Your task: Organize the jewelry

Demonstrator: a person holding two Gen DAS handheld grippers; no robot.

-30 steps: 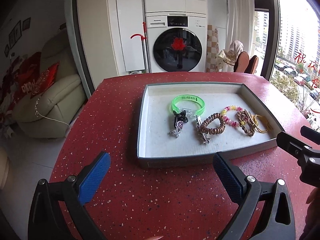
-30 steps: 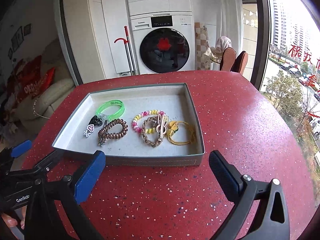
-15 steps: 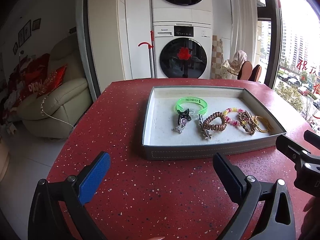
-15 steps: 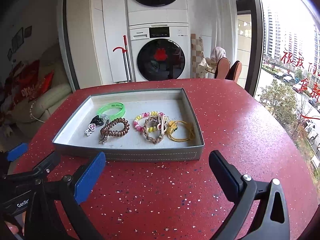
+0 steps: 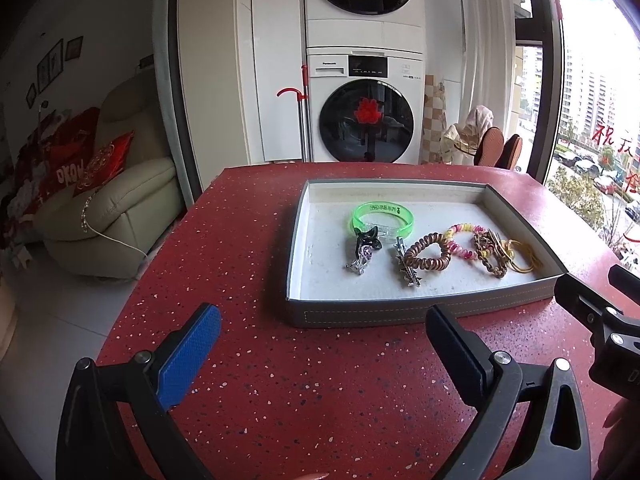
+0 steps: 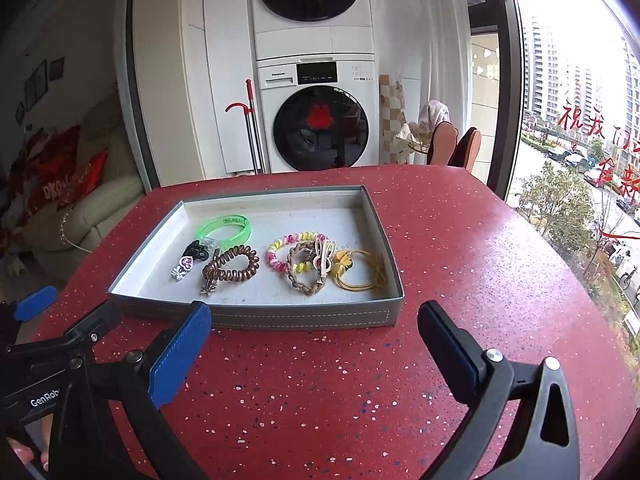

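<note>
A grey tray (image 5: pixel 400 312) (image 6: pixel 304 316) sits on the red speckled table. In it lie a green bangle (image 5: pixel 380 218) (image 6: pixel 224 228), a black clip with a silver charm (image 5: pixel 366 246) (image 6: pixel 188 258), a brown spiral hair tie (image 5: pixel 426 256) (image 6: pixel 232 268), a pink and yellow bead bracelet (image 5: pixel 460 240) (image 6: pixel 288 248), a braided brown band (image 5: pixel 488 256) (image 6: pixel 304 276) and a yellow hair tie (image 5: pixel 520 258) (image 6: pixel 360 272). My left gripper (image 5: pixel 322 348) and right gripper (image 6: pixel 314 340) are both open and empty, hovering short of the tray's near wall.
The red table (image 5: pixel 240 240) (image 6: pixel 480 260) ends at a rounded edge left and right. A stacked washer and dryer (image 5: pixel 364 120) stands behind, a cream sofa (image 5: pixel 112 208) to the left, and a large window (image 6: pixel 580 120) to the right.
Both grippers have drawn back and tilted up, so the tray sits lower and farther in view. The jewelry has not moved. Both grippers stay open.
</note>
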